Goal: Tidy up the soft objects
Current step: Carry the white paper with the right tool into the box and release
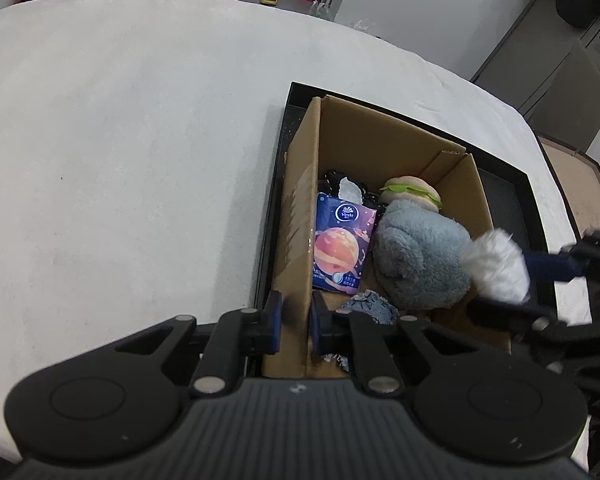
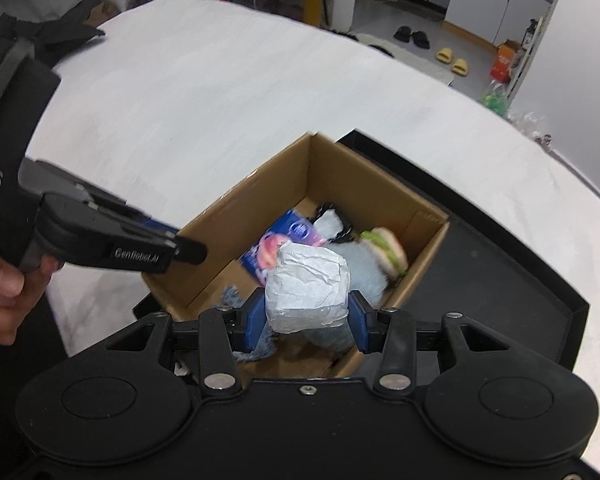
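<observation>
Right wrist view: the right gripper [image 2: 309, 326] pinches a crumpled white paper wad [image 2: 307, 290] above the cardboard box [image 2: 364, 168]. Meanwhile the left gripper [image 1: 296, 322] is pressed together on the box's near wall, seemingly steadying it. Already inside lie a tissue pack [image 1: 340, 246], grey plush [image 1: 418, 258] and burger toy [image 1: 412, 192]. Apparently near done; the wad remains to drop, and the white bench [image 1: 120, 140] looks bare.

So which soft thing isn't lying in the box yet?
The crumpled white bundle: the right gripper holds it above the cardboard box. The grey plush, burger toy and tissue pack already lie inside.
</observation>
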The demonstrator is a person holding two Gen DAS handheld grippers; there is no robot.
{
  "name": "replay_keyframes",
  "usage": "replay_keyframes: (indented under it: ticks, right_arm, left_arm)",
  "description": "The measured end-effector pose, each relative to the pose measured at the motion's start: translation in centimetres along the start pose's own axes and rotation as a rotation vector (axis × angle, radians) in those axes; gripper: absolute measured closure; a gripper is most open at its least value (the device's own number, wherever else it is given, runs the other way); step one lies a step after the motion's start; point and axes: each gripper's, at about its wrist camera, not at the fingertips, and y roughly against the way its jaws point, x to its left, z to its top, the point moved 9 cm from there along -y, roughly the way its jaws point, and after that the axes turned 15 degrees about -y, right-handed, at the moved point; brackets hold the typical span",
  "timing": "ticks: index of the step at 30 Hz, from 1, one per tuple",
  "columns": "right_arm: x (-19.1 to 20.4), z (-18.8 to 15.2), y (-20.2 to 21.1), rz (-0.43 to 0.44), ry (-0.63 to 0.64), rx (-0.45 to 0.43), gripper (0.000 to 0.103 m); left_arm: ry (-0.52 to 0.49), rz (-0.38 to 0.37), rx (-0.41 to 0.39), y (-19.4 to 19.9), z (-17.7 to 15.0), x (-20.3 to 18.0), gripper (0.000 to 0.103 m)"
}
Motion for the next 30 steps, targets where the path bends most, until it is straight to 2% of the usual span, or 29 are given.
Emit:
replay_keyframes:
  ticks: [2, 3, 6, 12, 20, 27, 30]
  right_arm:
    - [0.1, -0.4, -0.6, -0.001, -0.003, 0.023, 0.056]
    - [0.0, -0.7, -0.8, -0.008, -0.008, 0.035, 0.051]
    - [-0.7, -1.3, -1.1, -0.032, -0.017, 0.051, 0.051]
    - [-1.4, -1.3, -0.2, -0.036, -0.039, 0.028, 0.051]
    - [-2.2, -1.7, 1.2, -0.025, -0.077, 0.02, 0.051]
    - [-3.3, -1.1, 2.9, 0.002, -0.153, 0.001, 0.051]
    - [-3.7, -1.1, 3.7, 0.01, -0.181, -0.016, 0.051]
  left_arm:
    - [0.002, -0.003, 0.001, 0.0, 0.0, 0.0, 0.09]
    - [0.002, -0.003, 0.0, 0.1, 0.0, 0.1, 0.09]
    - [0.002, -0.002, -0.002, 0.1, -0.1, 0.1, 0.09]
    - [0.01, 0.001, 0.003, 0.1, -0.1, 0.1, 0.09]
    - [-0.009, 0.044, -0.002, 1.9, 0.6, -0.3, 0.089]
    - [-0.036, 0.063, -0.001, 4.1, 1.2, -1.2, 0.085]
    - [-0.044, 0.074, -0.004, 5.1, 1.4, -1.7, 0.077]
